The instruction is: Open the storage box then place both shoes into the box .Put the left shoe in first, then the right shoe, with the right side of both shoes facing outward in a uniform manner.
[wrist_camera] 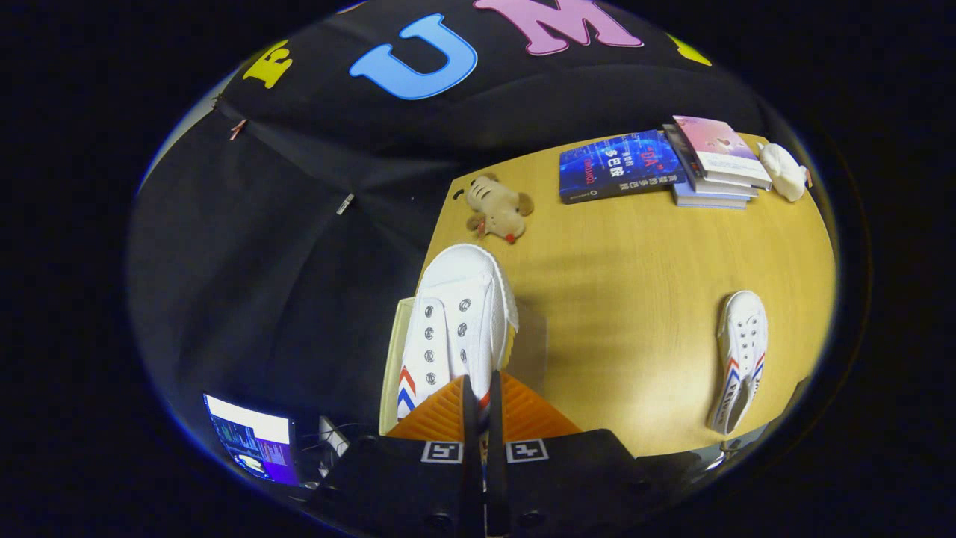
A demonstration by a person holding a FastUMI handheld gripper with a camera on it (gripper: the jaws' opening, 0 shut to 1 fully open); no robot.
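Observation:
My gripper [482,400] is shut on the heel edge of a white canvas shoe [457,317] with red and blue stripes, its orange fingers [441,415] pressed close together on it. The shoe hangs toe-forward above a pale storage box [390,366] whose rim and clear side show just under it at the table's left edge. A second white shoe [739,359] of the same kind lies on the wooden table [635,299] off to the right of the fingers, toe pointing away.
Beyond the held shoe lies a small plush animal [499,208]. At the table's far side are a blue book [616,166], a stack of books [713,163] and a white plush toy [784,172]. A lit screen [250,437] sits low to the left.

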